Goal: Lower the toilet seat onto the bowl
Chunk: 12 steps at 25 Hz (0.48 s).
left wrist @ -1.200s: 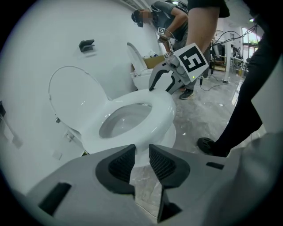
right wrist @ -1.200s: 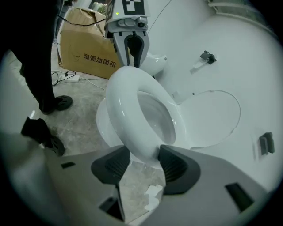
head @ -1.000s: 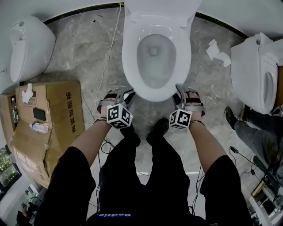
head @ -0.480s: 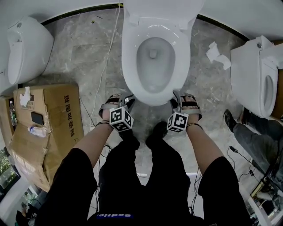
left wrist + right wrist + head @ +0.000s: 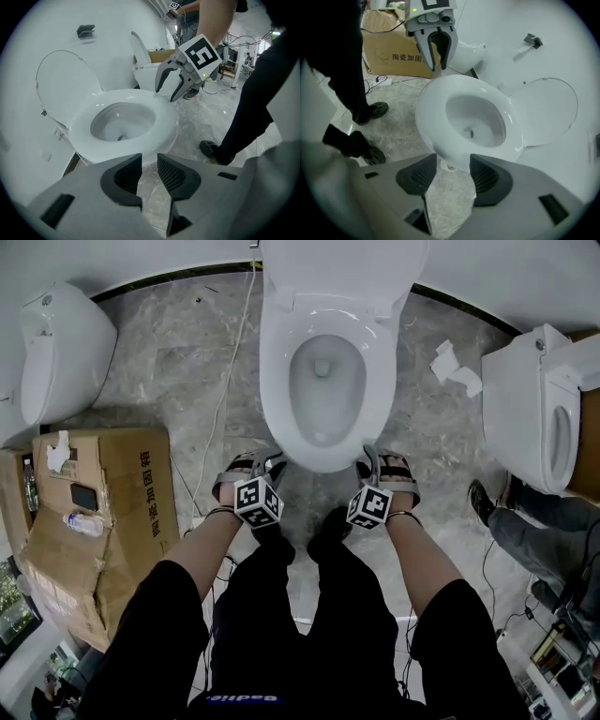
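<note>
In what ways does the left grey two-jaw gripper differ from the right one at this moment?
The grey left gripper has its jaws close together, while the grey right gripper has its jaws wider apart. Between the left gripper's jaws only the grey marbled floor shows; between the right gripper's jaws the front of the white toilet bowl shows too. Both are open, hold nothing, and sit low at the bowl's front.

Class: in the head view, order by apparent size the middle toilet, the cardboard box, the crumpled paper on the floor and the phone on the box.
Largest: middle toilet and cardboard box, too alike to rank.
Then: crumpled paper.
Smallest: phone.
</note>
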Motion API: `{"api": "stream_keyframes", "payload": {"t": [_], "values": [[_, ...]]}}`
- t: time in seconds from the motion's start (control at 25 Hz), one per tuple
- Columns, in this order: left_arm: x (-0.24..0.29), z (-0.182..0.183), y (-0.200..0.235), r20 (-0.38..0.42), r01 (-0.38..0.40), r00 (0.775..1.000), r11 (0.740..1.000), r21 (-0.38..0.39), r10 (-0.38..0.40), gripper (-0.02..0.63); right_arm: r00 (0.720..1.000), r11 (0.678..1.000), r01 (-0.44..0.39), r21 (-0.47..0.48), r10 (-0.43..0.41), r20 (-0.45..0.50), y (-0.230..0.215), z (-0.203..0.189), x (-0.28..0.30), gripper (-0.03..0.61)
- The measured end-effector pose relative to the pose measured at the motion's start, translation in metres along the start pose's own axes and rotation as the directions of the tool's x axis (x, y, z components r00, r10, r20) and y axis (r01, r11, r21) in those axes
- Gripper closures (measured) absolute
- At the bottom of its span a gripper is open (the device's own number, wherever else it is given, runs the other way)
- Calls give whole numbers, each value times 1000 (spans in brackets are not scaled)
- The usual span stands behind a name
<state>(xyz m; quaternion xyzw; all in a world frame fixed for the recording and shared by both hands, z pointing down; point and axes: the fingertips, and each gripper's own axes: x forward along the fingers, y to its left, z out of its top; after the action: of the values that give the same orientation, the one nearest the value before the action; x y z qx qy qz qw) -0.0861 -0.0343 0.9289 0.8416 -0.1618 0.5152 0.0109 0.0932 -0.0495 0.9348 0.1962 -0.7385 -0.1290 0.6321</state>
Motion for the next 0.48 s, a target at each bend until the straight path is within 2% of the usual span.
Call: {"api": "stream_keyframes", "payload": {"t": [0.24,0.48], "values": [[-65,39,-7,46,-2,999,998,-58,5,518,1000,977,-2,215,-1,14,-10,15,-71,351],[-138,84,-18,94,-1,995,992,-127,14,518,996,947,-5,322,-24,87,-31,50,-162,353]]}}
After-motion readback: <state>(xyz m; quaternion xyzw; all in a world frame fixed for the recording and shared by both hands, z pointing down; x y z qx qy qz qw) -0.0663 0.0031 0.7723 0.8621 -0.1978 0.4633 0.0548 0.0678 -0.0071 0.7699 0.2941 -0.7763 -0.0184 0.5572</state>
